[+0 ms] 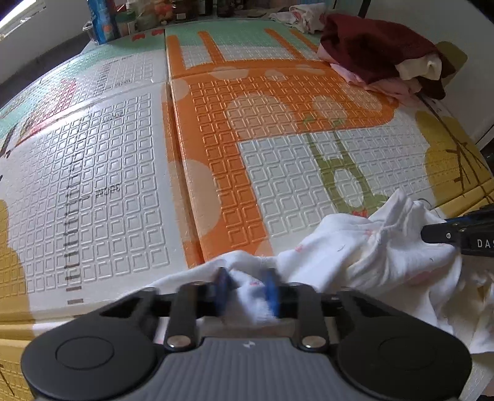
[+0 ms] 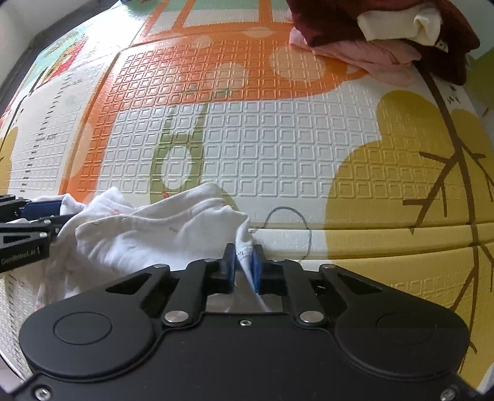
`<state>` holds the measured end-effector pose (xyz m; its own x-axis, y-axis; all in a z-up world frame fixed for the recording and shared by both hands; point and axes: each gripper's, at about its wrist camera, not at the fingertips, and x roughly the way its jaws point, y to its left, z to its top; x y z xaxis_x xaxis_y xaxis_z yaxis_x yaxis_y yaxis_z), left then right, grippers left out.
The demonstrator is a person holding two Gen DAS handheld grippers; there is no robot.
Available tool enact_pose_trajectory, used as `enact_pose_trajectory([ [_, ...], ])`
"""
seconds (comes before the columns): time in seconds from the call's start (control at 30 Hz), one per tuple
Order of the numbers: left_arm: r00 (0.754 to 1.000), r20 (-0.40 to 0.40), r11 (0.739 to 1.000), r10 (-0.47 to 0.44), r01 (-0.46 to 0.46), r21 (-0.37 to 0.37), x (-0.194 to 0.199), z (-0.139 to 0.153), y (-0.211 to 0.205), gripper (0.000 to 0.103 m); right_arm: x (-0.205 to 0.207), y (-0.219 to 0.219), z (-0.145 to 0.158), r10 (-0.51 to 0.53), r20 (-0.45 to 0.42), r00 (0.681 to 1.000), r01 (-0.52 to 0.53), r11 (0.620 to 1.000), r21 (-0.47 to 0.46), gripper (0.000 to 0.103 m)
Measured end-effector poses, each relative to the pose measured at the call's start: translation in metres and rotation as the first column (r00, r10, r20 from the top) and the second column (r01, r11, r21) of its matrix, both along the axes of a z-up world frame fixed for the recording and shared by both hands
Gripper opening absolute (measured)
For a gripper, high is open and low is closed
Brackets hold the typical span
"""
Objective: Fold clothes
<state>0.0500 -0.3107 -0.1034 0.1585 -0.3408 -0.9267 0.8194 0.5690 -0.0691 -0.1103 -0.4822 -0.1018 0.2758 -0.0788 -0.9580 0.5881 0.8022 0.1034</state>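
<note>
A crumpled white garment with small pink prints (image 1: 355, 246) (image 2: 148, 234) lies at the near edge of a patterned foam play mat (image 1: 123, 154) (image 2: 278, 138). My left gripper (image 1: 247, 287) has its blue pads closed on a bunched fold of the garment's left end; the pads look blurred. My right gripper (image 2: 243, 262) pinches the garment's right hem between its blue pads. Each gripper shows in the other's view: the right gripper (image 1: 447, 236) at the garment's far right end, the left gripper (image 2: 31, 212) at the left end.
A pile of maroon, pink and cream clothes (image 1: 370, 52) (image 2: 386, 31) sits at the back right of the mat. Another light garment (image 1: 305, 15) lies behind it. Bottles and jars (image 1: 105, 21) stand along the far edge. A loose dark thread (image 2: 290, 212) curls beside the hem.
</note>
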Motion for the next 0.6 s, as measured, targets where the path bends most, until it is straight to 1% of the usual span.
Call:
enact_pose_trajectory([
  [0.03,1.0,0.0,1.0,0.007,-0.007,-0.009,0.001,0.002,0.001,0.014,0.0,0.0,0.002,0.001,0.006,1.0,-0.001,1.0,-0.005,0.008],
  [0.1,1.0,0.0,0.999,0.022,-0.022,-0.028,0.003,0.006,0.004,0.012,-0.001,0.001,0.006,0.001,0.02,1.0,-0.001,1.0,-0.014,0.007],
  [0.2,0.999,0.001,0.997,0.045,-0.045,-0.058,0.006,0.012,0.008,0.011,-0.002,0.0,0.014,-0.004,0.045,0.999,0.005,1.0,-0.022,0.007],
  [0.33,0.997,0.018,0.991,0.081,-0.079,-0.108,0.012,0.029,0.016,0.01,-0.006,-0.004,0.029,-0.019,0.096,0.995,0.022,0.999,-0.03,0.005],
  [0.47,0.991,0.043,0.979,0.125,-0.116,-0.17,0.019,0.047,0.022,0.01,-0.005,-0.007,0.045,-0.021,0.147,0.989,0.028,0.999,-0.042,0.004],
  [0.6,0.978,0.085,0.957,0.19,-0.165,-0.24,0.023,0.065,0.032,0.01,-0.002,-0.007,0.056,-0.021,0.192,0.981,0.033,0.998,-0.058,0.004],
])
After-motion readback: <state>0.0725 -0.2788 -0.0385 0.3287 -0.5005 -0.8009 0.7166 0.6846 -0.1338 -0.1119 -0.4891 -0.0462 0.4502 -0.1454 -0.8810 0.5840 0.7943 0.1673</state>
